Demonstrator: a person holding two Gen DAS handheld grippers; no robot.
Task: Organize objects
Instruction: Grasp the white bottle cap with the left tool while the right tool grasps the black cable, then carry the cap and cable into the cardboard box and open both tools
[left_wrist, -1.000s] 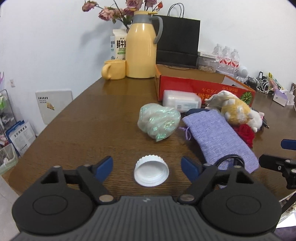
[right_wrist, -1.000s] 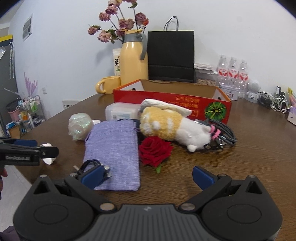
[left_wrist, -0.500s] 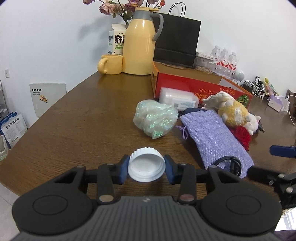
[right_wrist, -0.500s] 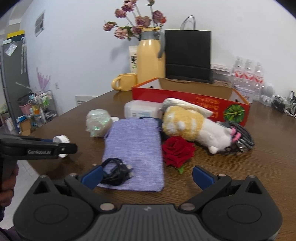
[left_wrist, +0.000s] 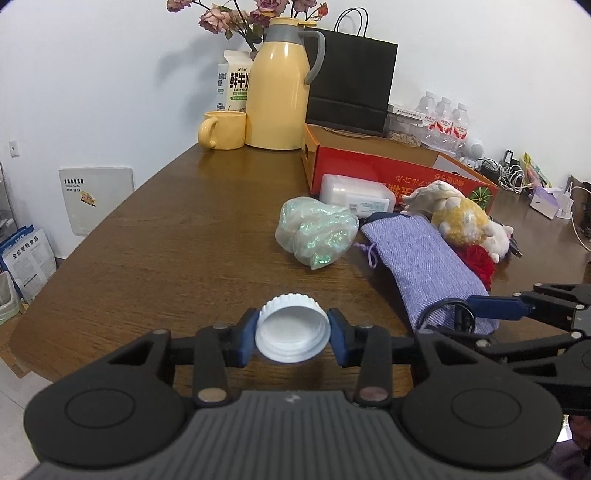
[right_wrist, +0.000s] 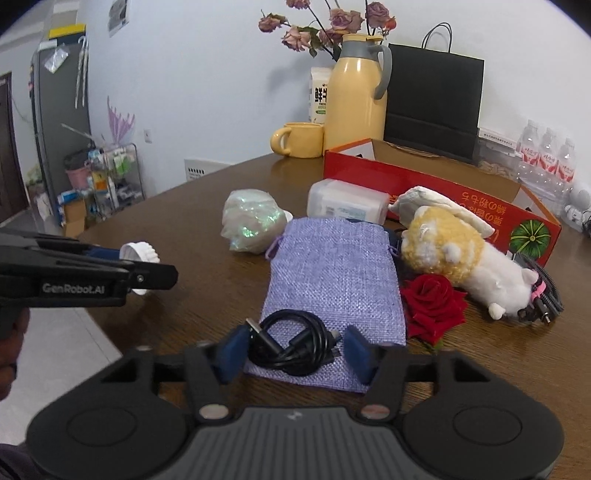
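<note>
Left tool (left_wrist: 292, 339) grips the white cap (left_wrist: 292, 338), the red box (left_wrist: 373, 168) lying ahead to its right; right tool (right_wrist: 291, 349) brackets, perhaps pinches, the black cable (right_wrist: 291, 343).

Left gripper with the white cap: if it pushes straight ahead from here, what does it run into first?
Probably the iridescent plastic bag, which sits just right of the line ahead of the left gripper and its white cap. Only bare table shows in between. Depth is unclear, so it might slip past on the bag's left.
</note>
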